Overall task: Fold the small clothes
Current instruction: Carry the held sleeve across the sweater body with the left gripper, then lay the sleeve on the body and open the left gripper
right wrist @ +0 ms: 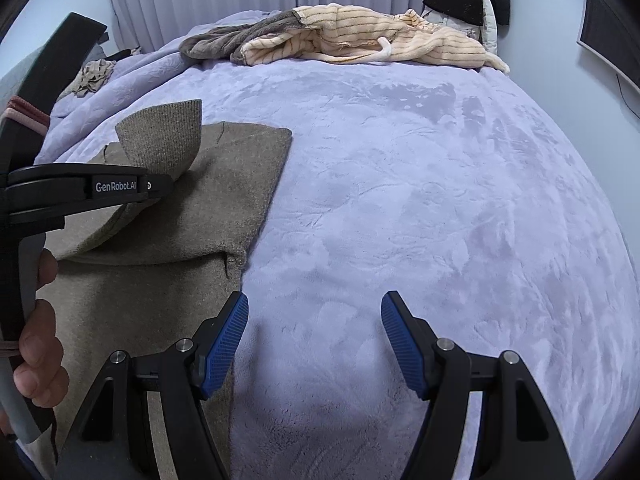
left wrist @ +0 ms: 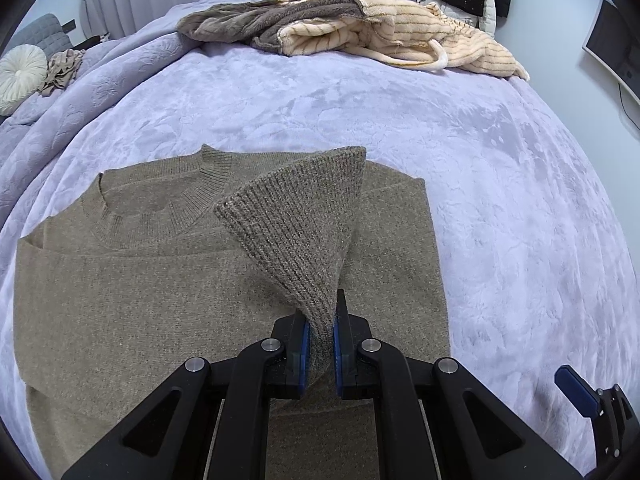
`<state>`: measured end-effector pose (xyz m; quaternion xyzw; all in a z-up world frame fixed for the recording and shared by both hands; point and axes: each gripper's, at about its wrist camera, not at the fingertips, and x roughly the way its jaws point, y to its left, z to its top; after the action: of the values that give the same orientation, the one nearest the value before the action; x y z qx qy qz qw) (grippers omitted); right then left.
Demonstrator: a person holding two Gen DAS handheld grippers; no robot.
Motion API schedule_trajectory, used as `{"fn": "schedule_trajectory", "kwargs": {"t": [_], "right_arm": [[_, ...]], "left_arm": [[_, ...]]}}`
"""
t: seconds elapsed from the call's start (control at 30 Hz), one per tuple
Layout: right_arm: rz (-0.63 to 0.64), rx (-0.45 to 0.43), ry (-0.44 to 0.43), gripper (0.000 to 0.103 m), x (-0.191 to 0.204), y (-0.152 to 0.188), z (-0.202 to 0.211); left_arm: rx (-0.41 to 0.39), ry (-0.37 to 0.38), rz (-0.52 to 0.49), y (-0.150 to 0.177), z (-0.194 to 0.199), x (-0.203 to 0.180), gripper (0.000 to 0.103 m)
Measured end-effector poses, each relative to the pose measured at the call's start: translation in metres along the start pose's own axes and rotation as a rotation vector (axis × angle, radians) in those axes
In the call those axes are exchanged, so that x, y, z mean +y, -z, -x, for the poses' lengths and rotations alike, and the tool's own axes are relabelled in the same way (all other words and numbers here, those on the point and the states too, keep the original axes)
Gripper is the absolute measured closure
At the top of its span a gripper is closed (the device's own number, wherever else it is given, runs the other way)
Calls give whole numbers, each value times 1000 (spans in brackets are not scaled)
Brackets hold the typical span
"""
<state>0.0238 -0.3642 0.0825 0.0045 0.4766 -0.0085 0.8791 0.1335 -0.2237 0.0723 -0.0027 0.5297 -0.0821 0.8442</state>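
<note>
Here our left tool (left wrist: 320,344) pinches the ribbed cuff (left wrist: 300,220) of the taupe knit sweater (left wrist: 120,300) lying on the lavender bed (left wrist: 480,180); our right tool (right wrist: 314,320) gapes wide, empty. Soft, limp knit, best gripped at hems.

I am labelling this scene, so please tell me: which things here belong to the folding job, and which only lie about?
Job:
- sweater, its cuff pinched
- left hand-held gripper, shut on the cuff
- right hand-held gripper, open over the blanket

Lying about:
- striped robe
- grey garment
- cushion
- monitor
</note>
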Motion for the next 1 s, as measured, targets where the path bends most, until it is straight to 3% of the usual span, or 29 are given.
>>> {"fn": "schedule_trajectory", "kwargs": {"t": [0.17,0.3,0.33,0.37,0.4,0.43,0.5,0.6,0.73,0.87,1.0], "right_arm": [[-7,-17,-11,30,-2,6,3],[-6,-12,-25,30,-4,9,-2],[-5,-8,-29,30,-4,10,-3],[-4,-4,-33,30,-5,11,-5],[-5,0,-35,30,-6,12,-6],[-7,4,-36,30,-7,12,-7],[-13,8,-41,30,-9,13,-8],[-33,9,-80,30,-11,12,-6],[-82,-9,-217,28,-11,4,-1],[-132,2,-353,27,0,-19,-13],[-163,24,-441,27,21,-44,-33]], "left_arm": [[19,-22,-17,5,-10,-5,93],[41,3,1,9,-15,-3,89],[50,17,7,9,-17,-3,70],[57,37,14,10,-17,-2,37],[51,36,21,11,-15,-1,24],[29,12,29,12,-11,-1,19],[14,17,8,13,-5,-2,19],[30,88,24,15,6,8,19],[2,180,64,21,34,41,19],[-34,102,116,23,43,89,19],[-33,-30,218,26,33,151,19]]}}
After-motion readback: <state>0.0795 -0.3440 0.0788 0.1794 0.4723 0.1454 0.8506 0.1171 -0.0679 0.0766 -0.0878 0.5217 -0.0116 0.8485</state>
